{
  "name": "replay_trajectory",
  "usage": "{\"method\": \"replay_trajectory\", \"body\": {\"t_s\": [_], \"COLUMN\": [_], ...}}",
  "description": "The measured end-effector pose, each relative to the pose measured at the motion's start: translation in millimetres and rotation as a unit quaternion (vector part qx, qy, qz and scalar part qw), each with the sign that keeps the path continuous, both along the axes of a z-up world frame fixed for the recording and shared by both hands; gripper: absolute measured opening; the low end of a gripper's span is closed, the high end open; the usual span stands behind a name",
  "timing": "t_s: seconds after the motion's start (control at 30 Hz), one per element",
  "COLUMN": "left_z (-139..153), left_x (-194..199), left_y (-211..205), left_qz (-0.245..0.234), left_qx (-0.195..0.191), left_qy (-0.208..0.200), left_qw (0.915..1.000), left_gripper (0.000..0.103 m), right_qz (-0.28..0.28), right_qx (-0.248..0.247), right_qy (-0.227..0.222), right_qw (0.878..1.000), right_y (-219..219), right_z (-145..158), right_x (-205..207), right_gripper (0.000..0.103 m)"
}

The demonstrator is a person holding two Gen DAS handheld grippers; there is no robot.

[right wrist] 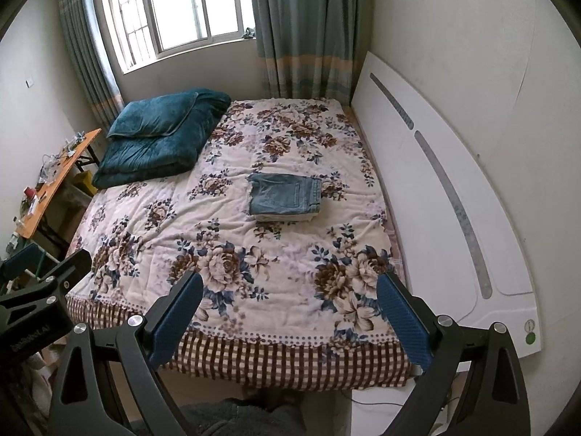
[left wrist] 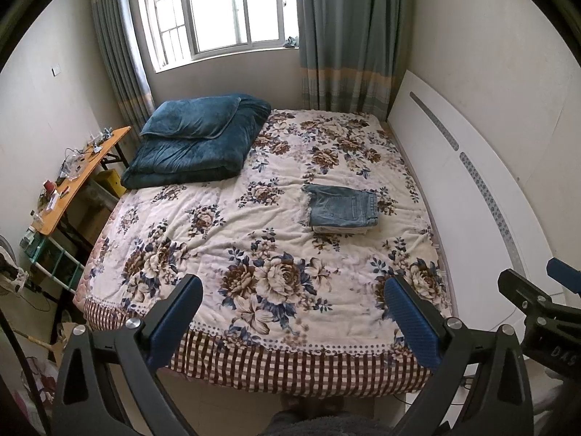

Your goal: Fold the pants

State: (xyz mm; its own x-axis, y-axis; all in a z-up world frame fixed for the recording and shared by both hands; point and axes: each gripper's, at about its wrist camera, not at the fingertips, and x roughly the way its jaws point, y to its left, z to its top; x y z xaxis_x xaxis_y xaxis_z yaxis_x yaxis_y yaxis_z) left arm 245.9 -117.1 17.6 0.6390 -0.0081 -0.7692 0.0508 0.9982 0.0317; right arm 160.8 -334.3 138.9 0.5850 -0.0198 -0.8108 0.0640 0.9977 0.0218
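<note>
The denim pants [left wrist: 341, 206] lie as a compact folded rectangle on the floral bedspread [left wrist: 203, 232], on the side of the bed nearer the white headboard [left wrist: 468, 189], resting on top of a paler folded item whose edge peeks out beneath; seams look squared and no leg hangs loose, so the fold appears finished. Judging from that, the step in hand is a final check or retreat: do it well by keeping both tools high and clear of the stack, and if any touch-up is wanted, press a corner lightly from above rather than dragging the layers. The left gripper [left wrist: 290, 312] is spread wide with nothing between its 2 blue pads, poised over the checked near edge of the bed; the right gripper [right wrist: 290, 309] is likewise spread and empty. The pants [right wrist: 285, 194] sit well apart from both, farther up the bed, roughly ahead of each. A folded teal blanket [left wrist: 196, 145] occupies the far left corner.
</note>
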Motion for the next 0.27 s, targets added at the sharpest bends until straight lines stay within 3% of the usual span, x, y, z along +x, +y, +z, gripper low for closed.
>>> {"method": "replay_trajectory", "body": {"t_s": [0.27], "left_z": [2.2], "left_x": [-0.7], "left_y": [-0.1], "left_qz": [-0.004], "left_qx": [0.006], "left_qy": [-0.005], "left_qw": [1.0], "left_gripper": [0.102], "right_qz": [-0.001], "right_qx": [0.001], "right_qy": [0.0], "right_qw": [1.0], "right_y": [-1.1], "right_z": [-0.5], "right_x": [-1.7], "right_gripper": [0.098]}}
